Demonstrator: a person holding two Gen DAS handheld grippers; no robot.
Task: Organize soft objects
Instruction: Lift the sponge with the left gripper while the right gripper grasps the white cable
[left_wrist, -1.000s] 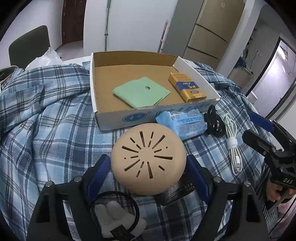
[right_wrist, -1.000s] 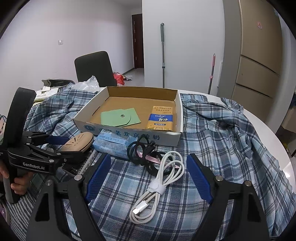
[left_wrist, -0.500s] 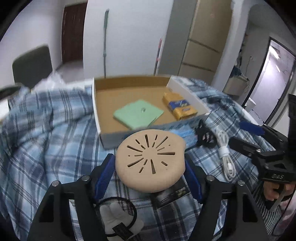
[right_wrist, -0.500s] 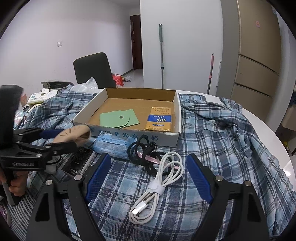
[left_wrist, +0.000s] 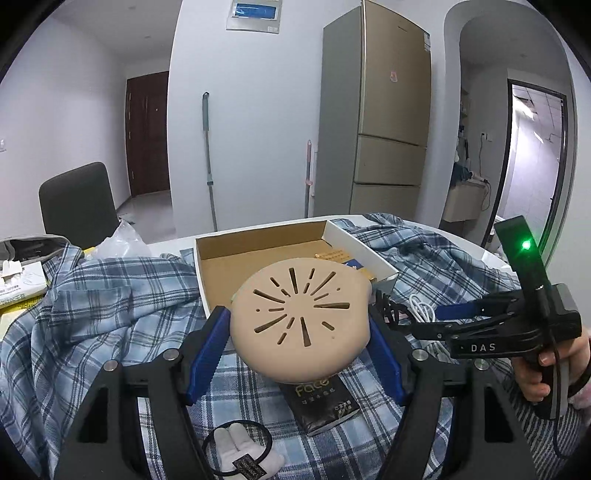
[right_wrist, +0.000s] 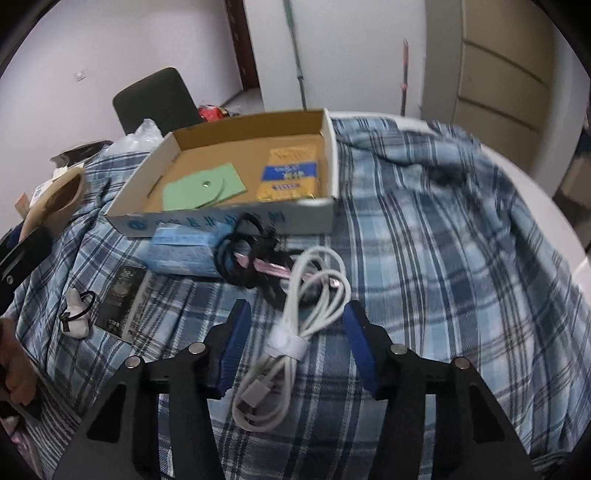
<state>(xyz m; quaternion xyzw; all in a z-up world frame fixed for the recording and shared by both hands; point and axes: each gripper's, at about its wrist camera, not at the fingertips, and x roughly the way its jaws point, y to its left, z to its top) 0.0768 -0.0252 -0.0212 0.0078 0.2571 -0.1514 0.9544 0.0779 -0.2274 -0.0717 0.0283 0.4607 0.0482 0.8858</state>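
My left tool (left_wrist: 299, 334) has the tan slotted pad (left_wrist: 300, 315) pinched and up off the plaid cloth (left_wrist: 110, 317) now, where a second ago it sat flat on it; the pad rides higher and in the left wrist view covers the front of the cardboard box (left_wrist: 258, 243), hiding the green sheet inside. My right tool (right_wrist: 295, 350) has tipped down and come in over the white cable (right_wrist: 295, 332), its jaws closing with the bundle between the blue pads, not yet pressed.
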